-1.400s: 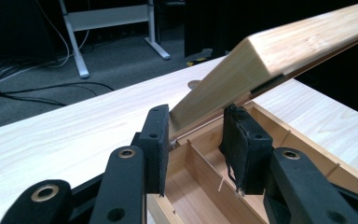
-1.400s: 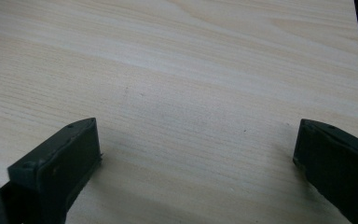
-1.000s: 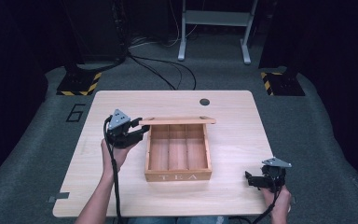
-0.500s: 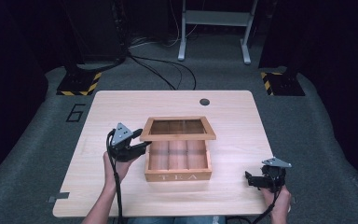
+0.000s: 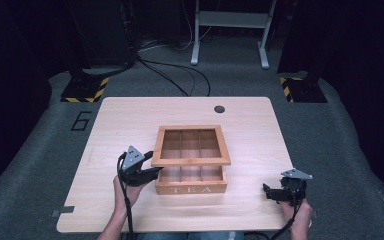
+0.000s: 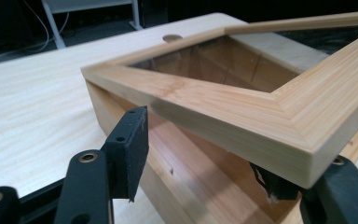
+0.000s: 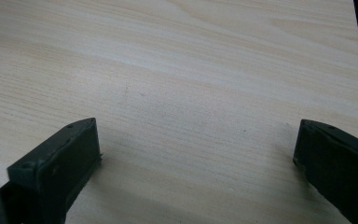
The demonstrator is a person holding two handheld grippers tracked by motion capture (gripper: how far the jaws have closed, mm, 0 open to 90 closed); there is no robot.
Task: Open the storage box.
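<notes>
Wooden tea box [image 5: 191,182] near the middle of the table [image 5: 130,112], "TEA" lettered on the front wall, compartments visible through the window of the lid. Lid [image 5: 190,145] lowered to nearly flat over the box but not quite seated, its front left corner raised off the box wall (gap plain in the left gripper view). Left gripper [image 5: 147,165] just left of the box, at that front left corner. Jaws just been opening, now partly apart, the lid's corner [image 6: 261,116] between them: one pad [image 6: 131,149] standing clear of the wood, the other under the lid's edge, contact there impossible to judge. Right gripper [image 5: 269,191] well to the right of the box, low over bare tabletop near the front right edge, jaws spread wide, nothing between them. Round grommet [image 5: 219,108] beyond the box, toward the far edge.
</notes>
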